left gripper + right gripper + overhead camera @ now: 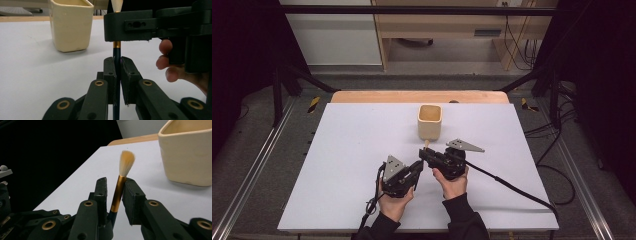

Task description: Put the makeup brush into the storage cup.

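A brush with a dark blue handle (116,53), gold ferrule (117,192) and cream bristles (126,162) stands roughly upright just in front of a cream square cup (430,121). My left gripper (118,65) is shut on the handle low down. My right gripper (115,182) has the ferrule between its jaws: one pad touches it, and a narrow gap shows beside the other. In the high view both grippers meet near the table's middle, left gripper (419,165) below right gripper (423,152), with the brush tip (426,144) poking up by the cup.
The white table sheet (347,165) lies on a wooden top (362,96). The cup (71,25) is empty and stands close behind the brush. Cables trail off the front edge. A dark frame and a shelf unit stand beyond the table.
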Available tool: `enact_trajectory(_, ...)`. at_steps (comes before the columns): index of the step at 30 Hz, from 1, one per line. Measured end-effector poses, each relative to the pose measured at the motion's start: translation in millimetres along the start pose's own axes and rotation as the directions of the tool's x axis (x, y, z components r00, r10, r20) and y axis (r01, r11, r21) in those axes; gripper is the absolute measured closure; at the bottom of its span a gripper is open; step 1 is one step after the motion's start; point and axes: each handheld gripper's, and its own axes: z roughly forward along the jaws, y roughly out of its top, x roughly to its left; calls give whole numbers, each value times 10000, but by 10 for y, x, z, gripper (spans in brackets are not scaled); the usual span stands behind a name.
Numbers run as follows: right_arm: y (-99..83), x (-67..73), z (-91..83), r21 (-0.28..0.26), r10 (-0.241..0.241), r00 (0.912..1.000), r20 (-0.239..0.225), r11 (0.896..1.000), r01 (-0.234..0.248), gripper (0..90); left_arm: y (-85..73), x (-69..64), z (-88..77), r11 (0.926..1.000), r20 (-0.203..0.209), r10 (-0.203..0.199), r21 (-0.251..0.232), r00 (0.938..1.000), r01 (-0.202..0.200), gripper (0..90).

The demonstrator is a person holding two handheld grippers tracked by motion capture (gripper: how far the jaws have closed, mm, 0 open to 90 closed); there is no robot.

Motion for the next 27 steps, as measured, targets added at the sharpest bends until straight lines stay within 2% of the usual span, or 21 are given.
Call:
enact_trajectory(11,-6,0,14,4,253,9993,-259,9997,-253,797,6,-5,-12,10000,3,46,-76,10000,-46,825)
enact_trajectory(27,-11,6,19,45,556,9978,-354,9984,-555,837,8,-7,-15,10000,-61,65,-73,10000,-66,825)
